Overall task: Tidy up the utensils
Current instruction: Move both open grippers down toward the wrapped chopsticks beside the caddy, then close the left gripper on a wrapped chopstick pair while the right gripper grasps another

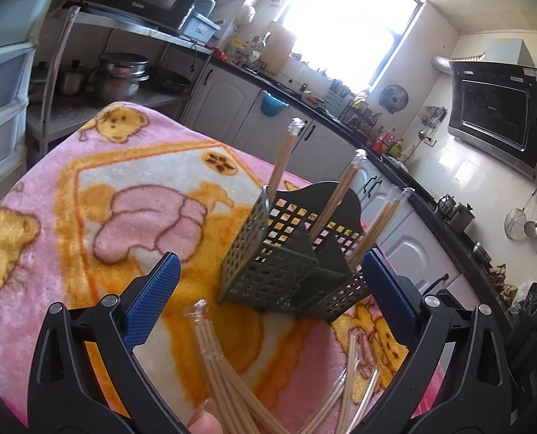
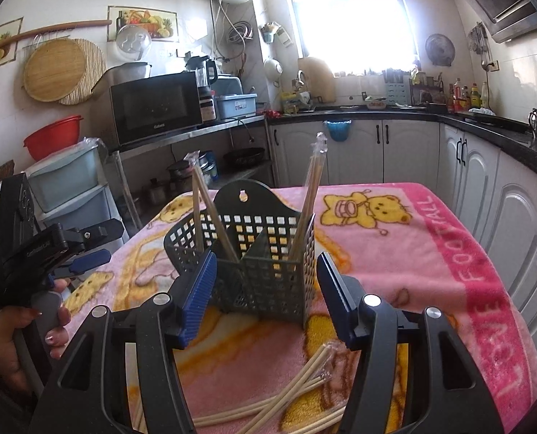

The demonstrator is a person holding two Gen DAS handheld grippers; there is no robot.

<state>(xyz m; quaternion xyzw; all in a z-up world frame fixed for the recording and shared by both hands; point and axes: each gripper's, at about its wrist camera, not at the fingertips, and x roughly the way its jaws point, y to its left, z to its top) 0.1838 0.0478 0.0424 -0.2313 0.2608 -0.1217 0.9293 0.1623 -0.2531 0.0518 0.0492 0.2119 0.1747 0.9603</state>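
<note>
Lettering runs down the pink border of the bear-print blanket (image 2: 395, 253): "LOVE FOOTBALL" in pale capitals, the clearest writing in the room. On the rack behind, the black microwave (image 2: 156, 108) carries a small white brand mark under its door that looks like "Galanz". The printing on the side of the left gripper's body is too small to read.

On the blanket stands the dark green perforated utensil holder (image 2: 265, 249), upright, divided into compartments. Wrapped pairs of chopsticks (image 2: 313, 181) lean out of it: 2 packets on the left side and 1 at the right in the right wrist view. More wrapped chopsticks lie loose on the blanket (image 2: 268, 401) in front of the holder, crossing each other.

Both grippers hang just in front of the holder. The right gripper (image 2: 265, 300) has its blue pads spread moderately with nothing between them. The left gripper (image 1: 268, 296), held by a hand (image 2: 26, 329), stands wide apart and grips nothing; a bundle of wrapped chopsticks (image 1: 218, 372) lies below and between its fingers.
</note>
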